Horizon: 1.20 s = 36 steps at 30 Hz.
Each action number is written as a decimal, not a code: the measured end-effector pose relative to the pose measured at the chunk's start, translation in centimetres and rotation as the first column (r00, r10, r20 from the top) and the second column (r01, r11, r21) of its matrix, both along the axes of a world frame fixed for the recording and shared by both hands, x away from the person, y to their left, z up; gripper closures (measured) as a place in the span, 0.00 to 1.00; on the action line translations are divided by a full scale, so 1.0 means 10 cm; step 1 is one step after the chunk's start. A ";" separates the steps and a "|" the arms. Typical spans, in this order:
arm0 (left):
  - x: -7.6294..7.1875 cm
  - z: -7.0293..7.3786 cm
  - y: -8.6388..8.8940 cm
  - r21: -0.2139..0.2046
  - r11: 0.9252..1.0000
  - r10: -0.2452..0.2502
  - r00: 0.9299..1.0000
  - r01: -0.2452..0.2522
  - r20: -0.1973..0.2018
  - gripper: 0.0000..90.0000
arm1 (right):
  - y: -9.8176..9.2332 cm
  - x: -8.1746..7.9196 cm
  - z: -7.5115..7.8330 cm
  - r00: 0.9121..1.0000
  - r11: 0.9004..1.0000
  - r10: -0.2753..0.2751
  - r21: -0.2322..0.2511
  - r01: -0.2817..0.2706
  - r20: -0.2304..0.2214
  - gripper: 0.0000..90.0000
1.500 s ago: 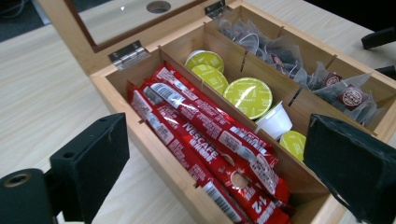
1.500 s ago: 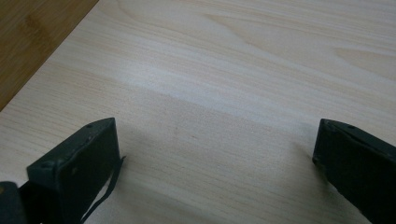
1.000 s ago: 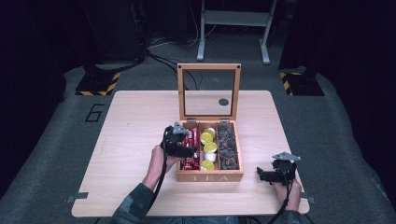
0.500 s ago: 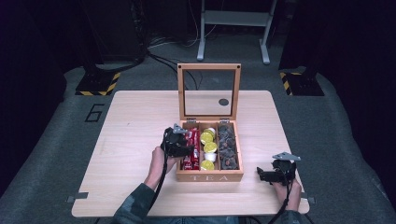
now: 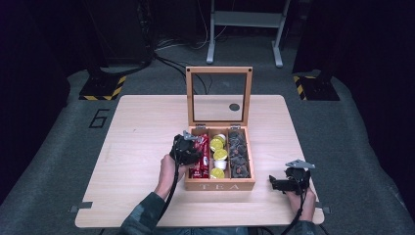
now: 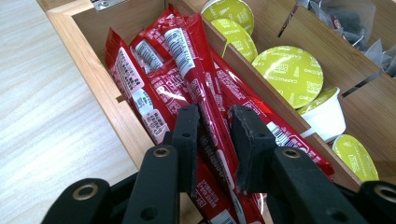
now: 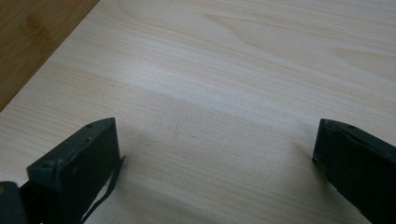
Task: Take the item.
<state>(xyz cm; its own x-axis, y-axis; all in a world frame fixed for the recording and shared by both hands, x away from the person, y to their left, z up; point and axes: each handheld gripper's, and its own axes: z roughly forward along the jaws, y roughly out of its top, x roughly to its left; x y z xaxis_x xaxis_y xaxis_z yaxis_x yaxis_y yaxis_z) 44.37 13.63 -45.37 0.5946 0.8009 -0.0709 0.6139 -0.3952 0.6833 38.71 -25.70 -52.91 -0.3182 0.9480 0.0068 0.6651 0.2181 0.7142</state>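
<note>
Right gripper (image 5: 286, 184) rests on the counter (image 5: 137, 142) right of the tea box (image 5: 219, 186), jaws wide, empty. Left gripper (image 6: 215, 135), over the box's left compartment, has just been closing its jaws; pads now pinch one red stick sachet (image 6: 191, 60) lying atop the pile. Best lift straight up, slowly, so neighbouring sachets slide off. Beyond: green-lidded capsules (image 6: 287, 74) in the middle compartment, dark packets (image 5: 239, 156) at right, upright lid (image 5: 219, 95).

Left hand-held gripper (image 6: 212, 140) has just been closing — jaws nearly together; right hand-held gripper (image 7: 215, 154) gapes wide.
</note>
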 end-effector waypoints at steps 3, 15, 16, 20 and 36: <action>0.00 0.01 0.01 -0.002 1.000 0.009 1.000 -0.009 0.003 0.82 | 0.00 0.00 0.00 1.000 1.000 0.000 0.000 0.000 0.000 0.00; -0.03 0.06 0.06 -0.053 0.998 0.029 0.999 -0.028 0.029 0.89 | 0.00 0.00 0.00 1.000 1.000 0.001 0.000 -0.001 0.000 0.00; -0.04 0.08 0.07 -0.042 0.999 0.014 0.999 -0.013 0.032 0.89 | 0.00 0.00 0.00 1.000 1.000 0.000 0.000 0.000 0.000 0.00; -0.06 0.10 0.09 -0.049 0.999 0.015 0.999 -0.012 0.052 0.89 | 0.00 0.00 0.00 1.000 1.000 0.000 0.000 0.000 0.000 0.00; -0.20 0.28 0.18 -0.082 0.997 0.003 0.993 0.007 0.121 0.90 | 0.00 0.00 0.00 1.000 1.000 0.000 0.000 0.000 0.000 0.00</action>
<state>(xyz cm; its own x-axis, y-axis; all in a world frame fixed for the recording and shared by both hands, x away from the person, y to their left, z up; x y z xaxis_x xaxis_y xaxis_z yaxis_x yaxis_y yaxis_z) 42.36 15.45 -42.60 0.6041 0.7943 -0.0637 0.5242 -0.3359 0.7826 38.71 -25.70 -52.91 -0.3183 0.9480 0.0071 0.6651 0.2180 0.7142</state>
